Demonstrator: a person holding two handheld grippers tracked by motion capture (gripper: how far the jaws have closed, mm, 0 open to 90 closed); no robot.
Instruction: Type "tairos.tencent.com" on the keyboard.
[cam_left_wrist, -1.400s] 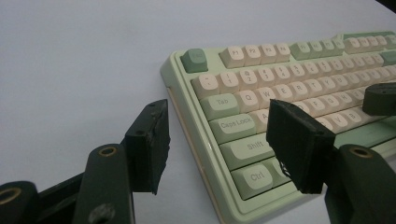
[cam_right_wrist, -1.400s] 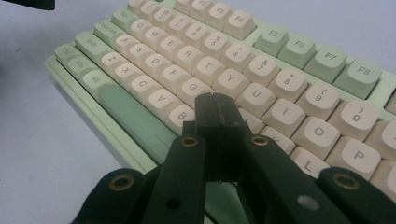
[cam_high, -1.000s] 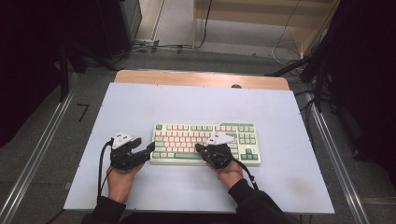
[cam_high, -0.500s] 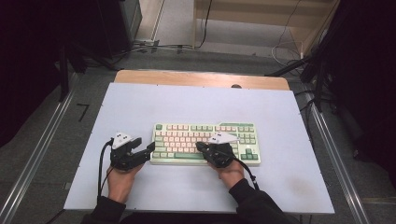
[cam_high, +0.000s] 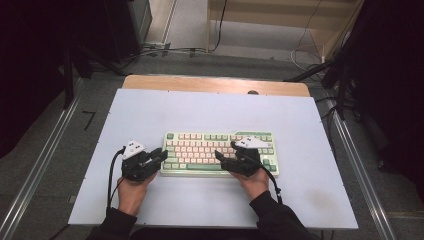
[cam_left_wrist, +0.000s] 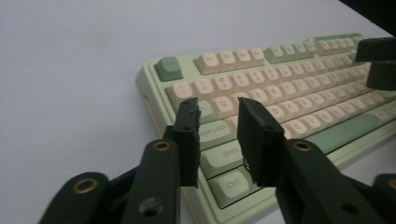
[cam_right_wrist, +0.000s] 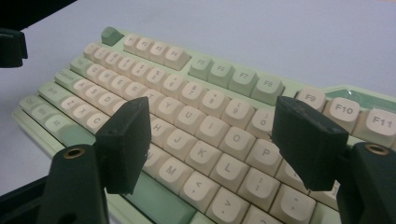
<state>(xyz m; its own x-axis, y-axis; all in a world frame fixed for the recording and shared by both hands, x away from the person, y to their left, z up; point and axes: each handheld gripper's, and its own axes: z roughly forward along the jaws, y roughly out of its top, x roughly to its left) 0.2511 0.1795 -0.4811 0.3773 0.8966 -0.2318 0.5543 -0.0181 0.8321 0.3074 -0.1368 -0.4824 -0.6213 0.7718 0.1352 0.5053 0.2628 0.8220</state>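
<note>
A pale green keyboard (cam_high: 220, 150) with cream keys lies in the middle of the white table (cam_high: 200, 110). My left gripper (cam_high: 161, 155) hovers at the keyboard's left end. Its jaws have just been closing and stand a narrow gap apart over the left-hand keys (cam_left_wrist: 217, 126), with nothing between them. My right gripper (cam_high: 225, 152) is above the right half of the keyboard. Its jaws have just been opening and now stand wide apart over the letter keys (cam_right_wrist: 212, 135), holding nothing. The keyboard (cam_right_wrist: 187, 107) rests flat and untouched.
A wooden strip (cam_high: 215, 84) runs along the table's far edge. Metal rails (cam_high: 45, 165) flank the table on both sides, and cables (cam_high: 170, 49) lie on the floor beyond. Bare table surface surrounds the keyboard.
The right gripper's jaws have spread apart above the keys. The left gripper's jaws have drawn closer together. Both hands stay where they were.
</note>
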